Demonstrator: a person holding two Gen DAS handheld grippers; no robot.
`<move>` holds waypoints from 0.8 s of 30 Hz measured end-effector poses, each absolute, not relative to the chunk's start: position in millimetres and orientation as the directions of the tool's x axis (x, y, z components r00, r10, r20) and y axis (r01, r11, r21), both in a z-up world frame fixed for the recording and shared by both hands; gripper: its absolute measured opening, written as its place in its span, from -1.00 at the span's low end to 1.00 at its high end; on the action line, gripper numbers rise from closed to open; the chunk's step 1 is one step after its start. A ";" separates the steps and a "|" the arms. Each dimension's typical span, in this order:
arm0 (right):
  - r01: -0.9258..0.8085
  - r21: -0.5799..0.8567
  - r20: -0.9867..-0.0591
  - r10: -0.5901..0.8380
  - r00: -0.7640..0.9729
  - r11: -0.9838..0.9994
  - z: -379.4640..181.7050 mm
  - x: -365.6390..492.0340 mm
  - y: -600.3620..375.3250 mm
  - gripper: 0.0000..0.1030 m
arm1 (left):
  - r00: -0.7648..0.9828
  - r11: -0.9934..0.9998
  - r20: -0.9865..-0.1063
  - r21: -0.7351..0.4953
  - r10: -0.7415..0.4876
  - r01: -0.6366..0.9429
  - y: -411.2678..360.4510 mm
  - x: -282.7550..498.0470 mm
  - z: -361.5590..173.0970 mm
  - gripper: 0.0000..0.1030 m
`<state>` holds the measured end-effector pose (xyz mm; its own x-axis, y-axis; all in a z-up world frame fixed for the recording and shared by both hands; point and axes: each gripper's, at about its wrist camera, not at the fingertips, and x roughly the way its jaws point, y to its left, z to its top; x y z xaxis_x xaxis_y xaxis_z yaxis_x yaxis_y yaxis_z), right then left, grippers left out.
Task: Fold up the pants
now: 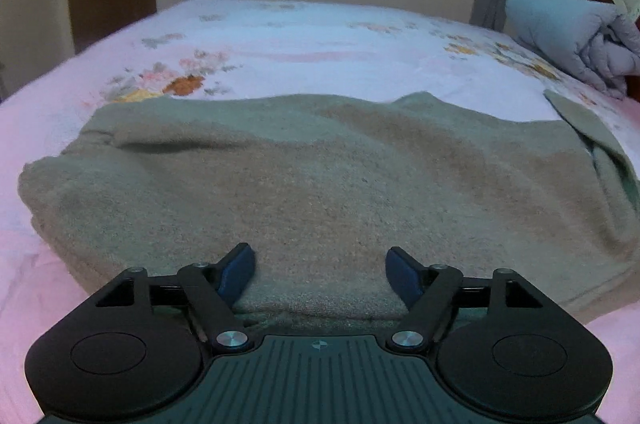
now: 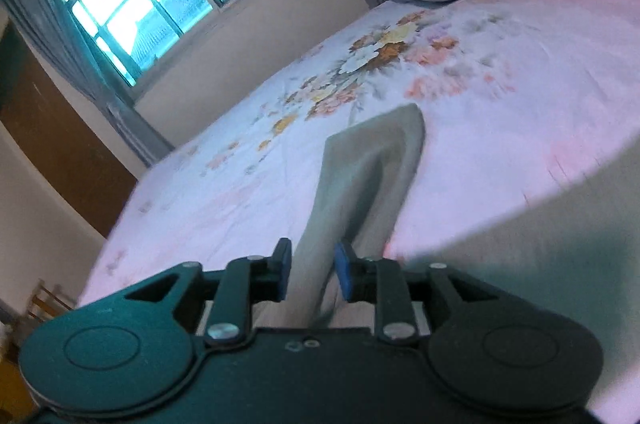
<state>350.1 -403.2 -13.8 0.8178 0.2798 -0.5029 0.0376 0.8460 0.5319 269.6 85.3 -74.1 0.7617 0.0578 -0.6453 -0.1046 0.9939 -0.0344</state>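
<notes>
Left wrist view: my left claw [image 1: 321, 274] hangs wide open, empty, over folded pants [image 1: 320, 184] on the bed [image 1: 280, 40]. My right claw [image 2: 312, 274], slightly parted, straddles a loose flap; lifting could snag it and undo the fold.

No readable text, label, brand, number or sign in either view. Left wrist view: the only mark is a small round emblem [image 1: 319, 345] on the ribbed housing of the left hand-held gripper [image 1: 320, 274], a symbol and not lettering. Right wrist view: nothing written on the housing of the right hand-held gripper [image 2: 312, 274]. The bed sheet [image 2: 500, 104] carries a flower print only, no words.
</notes>
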 end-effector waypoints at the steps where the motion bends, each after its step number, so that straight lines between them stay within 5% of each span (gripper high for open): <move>1: 0.031 0.526 -0.510 0.285 0.812 0.850 -15.2 363.9 -401.6 -0.58 | 0.769 0.993 -0.636 -0.032 0.069 -0.116 83.4 267.3 -74.6 0.43; 10: -0.004 0.404 -0.588 0.263 0.765 0.915 -37.5 464.4 -360.0 -0.56 | 0.758 0.924 -0.585 -0.035 0.289 -0.380 129.2 289.4 -63.0 0.43; 16: 0.009 0.204 -0.674 0.134 0.726 0.979 -53.1 495.8 -329.1 -0.58 | 0.723 0.937 -0.620 0.056 0.304 -0.346 134.1 316.9 -80.3 0.43; 24: 0.024 -0.029 -0.734 -0.038 0.678 0.999 -76.9 512.0 -305.8 -0.68 | 0.729 0.930 -0.611 0.034 0.309 -0.366 133.2 312.3 -84.9 0.43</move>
<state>512.0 -305.8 -76.9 0.6785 -0.0380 -0.7336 0.0245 0.9993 -0.0291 312.3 133.2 -84.9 0.7285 0.3088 -0.6114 -0.3655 0.9302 0.0343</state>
